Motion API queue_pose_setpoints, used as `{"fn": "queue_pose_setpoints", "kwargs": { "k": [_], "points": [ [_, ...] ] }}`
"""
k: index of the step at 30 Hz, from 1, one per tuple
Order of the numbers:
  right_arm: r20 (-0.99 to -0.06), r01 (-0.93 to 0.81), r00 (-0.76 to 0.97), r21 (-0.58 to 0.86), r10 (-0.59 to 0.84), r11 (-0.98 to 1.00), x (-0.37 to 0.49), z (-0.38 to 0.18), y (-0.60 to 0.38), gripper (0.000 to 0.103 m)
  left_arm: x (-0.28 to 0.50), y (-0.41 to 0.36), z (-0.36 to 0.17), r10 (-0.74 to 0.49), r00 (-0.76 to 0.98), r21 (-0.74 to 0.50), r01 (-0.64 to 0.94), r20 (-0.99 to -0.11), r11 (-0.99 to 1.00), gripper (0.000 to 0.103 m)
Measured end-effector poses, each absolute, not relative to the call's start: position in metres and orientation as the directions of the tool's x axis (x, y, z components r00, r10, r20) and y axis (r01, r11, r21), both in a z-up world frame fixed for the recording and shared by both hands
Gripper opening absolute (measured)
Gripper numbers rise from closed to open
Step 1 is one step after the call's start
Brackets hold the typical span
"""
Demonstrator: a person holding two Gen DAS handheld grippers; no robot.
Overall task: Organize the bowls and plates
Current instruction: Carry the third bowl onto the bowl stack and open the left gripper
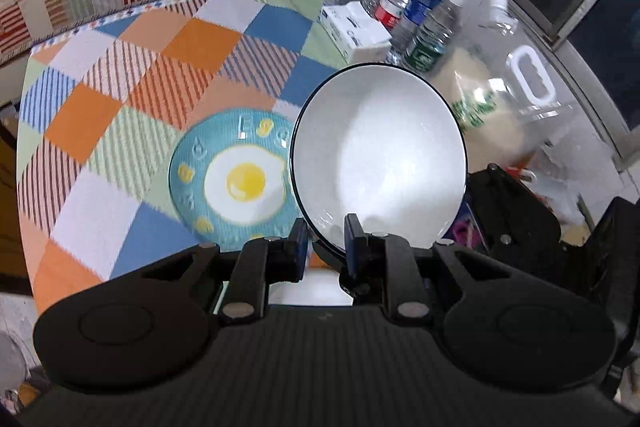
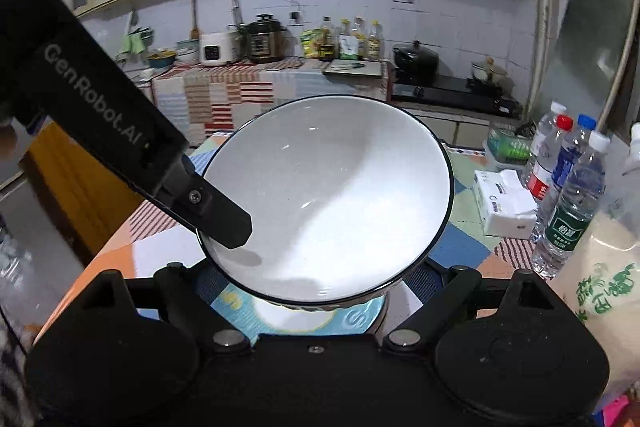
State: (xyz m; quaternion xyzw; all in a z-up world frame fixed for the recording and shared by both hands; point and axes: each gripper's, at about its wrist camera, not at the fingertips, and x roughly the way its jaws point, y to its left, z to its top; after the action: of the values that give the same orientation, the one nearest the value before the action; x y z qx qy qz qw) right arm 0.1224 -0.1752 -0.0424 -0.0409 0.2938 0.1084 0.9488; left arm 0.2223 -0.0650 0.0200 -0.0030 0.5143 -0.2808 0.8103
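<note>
Between the blue pads of the left gripper [image 1: 325, 247] sits the near rim of the white bowl [image 1: 380, 155], pinched tight and carried tilted, its mouth turned toward the camera, clear of the table. Directly below and to the left of it lies the blue egg plate [image 1: 224, 183], flat on the checked tablecloth [image 1: 132, 75], so the bowl's likely seat is a short drop down and left of the claw. From the right wrist, the right gripper [image 2: 316, 291] frames the same bowl from beneath; its fingertips are hidden behind the bowl, so I cannot tell whether they grip anything. The left tool's finger reaches in over the bowl's left rim there. Beyond the bowl to the right stand a tissue pack [image 1: 354, 33], a cluster of water bottles [image 1: 424, 15] and a bag of rice [image 1: 480, 115], near enough to catch a swing that way. Leftward the cloth is open, and the left hand is plainly the one placed to lower the bowl.
</note>
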Motion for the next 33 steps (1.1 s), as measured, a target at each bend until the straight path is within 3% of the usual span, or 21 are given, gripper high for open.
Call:
{"fn": "queue_pose_setpoints", "kwargs": {
  "k": [12,22,33],
  "points": [
    [-0.663,-0.342,0.707,-0.015,0.247,0.94,0.065,-0.069,-0.148,0.093,0.166,-0.031,-0.029,-0.456,0.19,-0.345,0.428,-0.869,0.835,0.017],
    [-0.738,-0.382,0.623,0.003,0.26,0.924,0.055,-0.104,-0.141,0.093,0.166,-0.025,-0.083,-0.453,0.075,-0.398,0.365,-0.888,0.842,0.017],
    [-0.822,-0.343,0.552,-0.068,0.142,0.937,0.053,-0.121,-0.126,0.092,0.167,-0.035,-0.111,-0.411,0.049,-0.364,0.379,-0.91,0.851,0.018]
  ]
}}
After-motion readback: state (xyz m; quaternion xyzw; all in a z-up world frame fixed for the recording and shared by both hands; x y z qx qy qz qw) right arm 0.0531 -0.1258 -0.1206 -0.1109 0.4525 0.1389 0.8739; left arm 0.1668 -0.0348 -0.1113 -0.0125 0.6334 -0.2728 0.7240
